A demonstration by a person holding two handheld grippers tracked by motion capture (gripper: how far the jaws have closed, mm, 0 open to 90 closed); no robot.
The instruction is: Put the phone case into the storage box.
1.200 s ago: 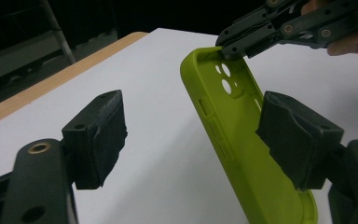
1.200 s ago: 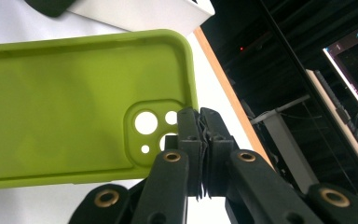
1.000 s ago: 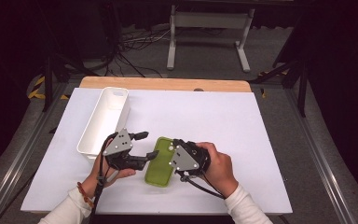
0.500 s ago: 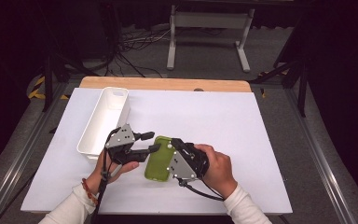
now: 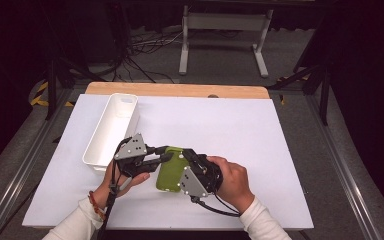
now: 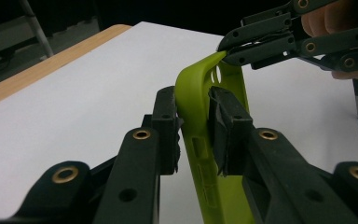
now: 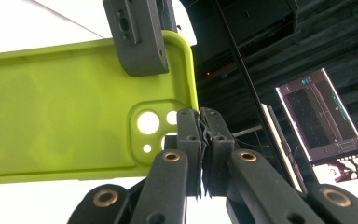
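Observation:
A lime-green phone case (image 5: pixel 170 172) is held between the two grippers just above the white table (image 5: pixel 240 125). My left gripper (image 5: pixel 164 158) comes in from the left. Its jaws have just been closing, and the pads now press on the case's side wall (image 6: pixel 196 98) from both sides. My right gripper (image 5: pixel 187 155) is shut on the case's rim beside the camera cutout (image 7: pixel 151 123), pinching its thin edge (image 7: pixel 204 128). In the left gripper view the right gripper (image 6: pixel 235 49) grips the case's far corner. A left gripper finger (image 7: pixel 137 37) lies over the case's top edge.
A long white bin (image 5: pixel 111 131) stands on the table's left side, just behind the left hand. The table has a wooden strip (image 5: pixel 180 90) along its far edge. Dark floor with cables and a metal stand (image 5: pixel 222 30) lies beyond.
The left gripper's jaws have closed from wide apart onto the green case's side wall. Both hands and the case have stayed in about the same place.

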